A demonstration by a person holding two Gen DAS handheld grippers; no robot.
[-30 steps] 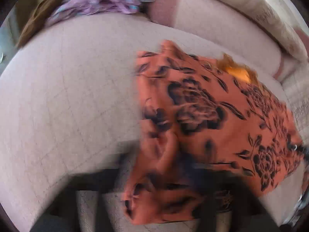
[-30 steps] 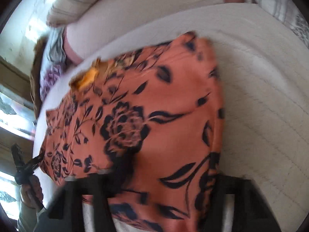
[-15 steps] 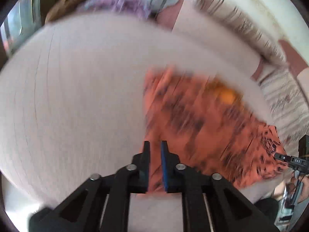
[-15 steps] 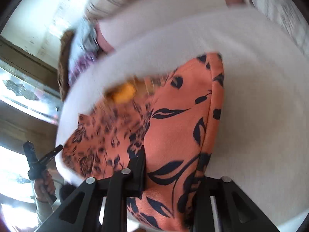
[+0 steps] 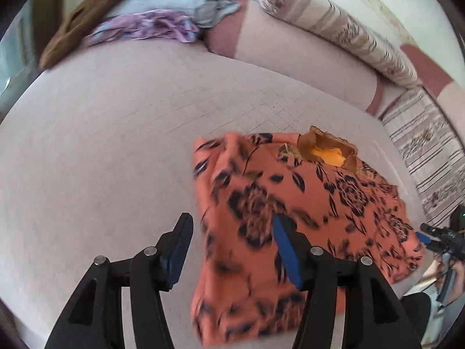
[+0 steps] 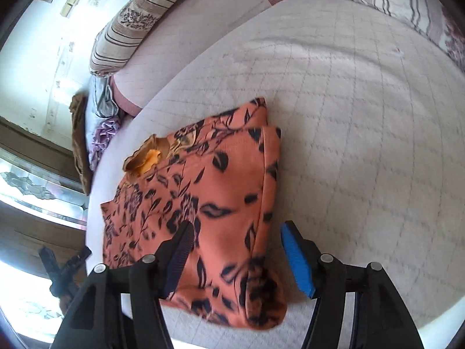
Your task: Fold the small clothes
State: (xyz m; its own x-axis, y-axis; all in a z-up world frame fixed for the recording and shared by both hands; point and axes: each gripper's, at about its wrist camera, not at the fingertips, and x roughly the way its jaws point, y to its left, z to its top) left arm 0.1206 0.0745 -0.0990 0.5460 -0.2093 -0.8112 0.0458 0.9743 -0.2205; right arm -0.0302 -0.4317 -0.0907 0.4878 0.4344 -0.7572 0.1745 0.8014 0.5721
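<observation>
An orange garment with dark flower print (image 5: 290, 218) lies partly folded on the pale quilted bed (image 5: 101, 145), its yellow-lined neck opening (image 5: 328, 152) at the far side. My left gripper (image 5: 232, 250) is open and empty, hovering over the garment's near left edge. In the right wrist view the same garment (image 6: 203, 203) lies flat, one side folded over along its right edge. My right gripper (image 6: 235, 258) is open and empty above the garment's near corner. The other gripper shows at the far edge in each view (image 5: 441, 238) (image 6: 64, 264).
Purple and grey clothes (image 5: 151, 26) are piled at the far left of the bed beside a brown cloth (image 5: 87, 20). Striped patterned cushions (image 5: 334, 29) line the back and right side. A window (image 6: 32, 180) is beyond the bed's edge.
Both grippers have opened, let go of the garment and drawn back. The garment now lies flat on the bed with its side folded over.
</observation>
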